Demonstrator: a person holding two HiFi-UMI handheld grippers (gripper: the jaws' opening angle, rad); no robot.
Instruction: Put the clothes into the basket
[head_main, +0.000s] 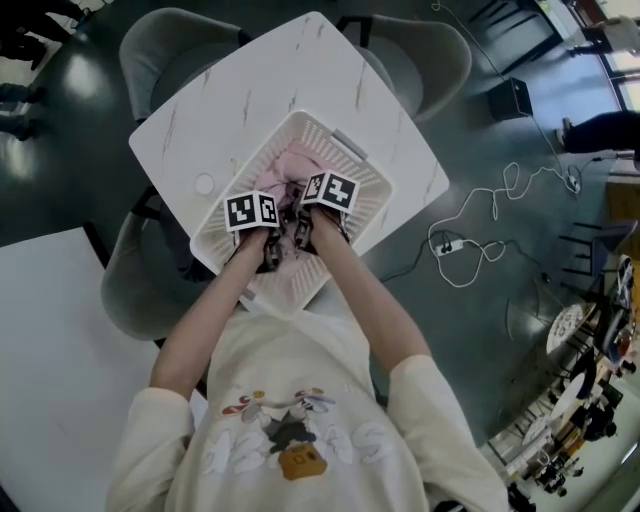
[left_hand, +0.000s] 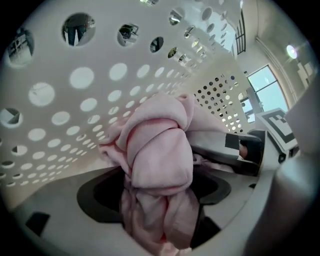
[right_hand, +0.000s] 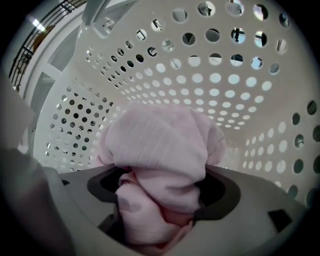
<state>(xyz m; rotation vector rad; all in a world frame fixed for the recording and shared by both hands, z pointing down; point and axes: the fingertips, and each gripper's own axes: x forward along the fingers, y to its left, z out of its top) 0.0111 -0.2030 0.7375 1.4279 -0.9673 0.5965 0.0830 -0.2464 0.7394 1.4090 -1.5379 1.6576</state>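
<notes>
Now you're holding left gripper (left_hand: 155, 192) and right gripper (right_hand: 162, 192) wide apart, pink garment (left_hand: 160, 150) lying loose between the jaws, ungripped; clinging fabric may be trailing out over basket (head_main: 365, 200) rim at six o'clock.

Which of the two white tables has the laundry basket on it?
The veined, marble-look table in the middle, ringed by grey chairs, bears the basket; the plain white table at lower left does not.

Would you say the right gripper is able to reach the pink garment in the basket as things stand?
Probably yes: the right gripper is down inside the white basket, and the pink garment bunches between its open jaws, nothing in the way.
</notes>
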